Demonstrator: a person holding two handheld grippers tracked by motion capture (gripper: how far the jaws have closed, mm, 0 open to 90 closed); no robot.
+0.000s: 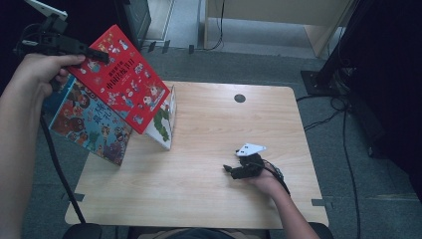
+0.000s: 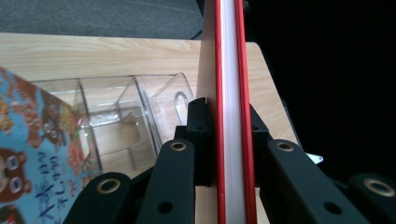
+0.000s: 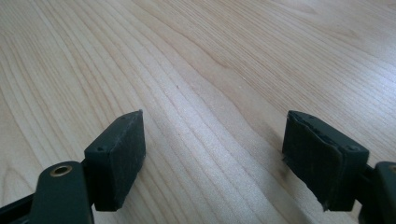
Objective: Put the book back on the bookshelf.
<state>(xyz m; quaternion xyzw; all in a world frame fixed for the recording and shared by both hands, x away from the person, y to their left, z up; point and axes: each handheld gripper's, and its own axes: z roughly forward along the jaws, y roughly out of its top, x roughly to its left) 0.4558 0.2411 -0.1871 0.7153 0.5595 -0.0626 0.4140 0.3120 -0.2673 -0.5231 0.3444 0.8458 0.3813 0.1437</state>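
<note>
A red picture book [image 1: 124,84] hangs tilted in the air over the table's left end, and my left gripper [image 1: 102,56] is shut on its upper edge. In the left gripper view the jaws [image 2: 229,126] clamp the red covers and white page block [image 2: 231,70]. Below it, a blue picture book [image 1: 89,124] [image 2: 28,154] leans in a clear divided holder [image 2: 116,121], beside a white and green book [image 1: 163,124]. My right gripper [image 1: 229,169] lies low on the wooden table [image 1: 209,124] at the front right, open [image 3: 212,144] with bare wood between its pads.
A small dark round cap [image 1: 240,98] sits in the tabletop near the far edge. Cables [image 1: 343,129] run over the grey carpet on the right. A black stand foot [image 1: 318,79] and pale wooden furniture [image 1: 278,15] stand beyond the table.
</note>
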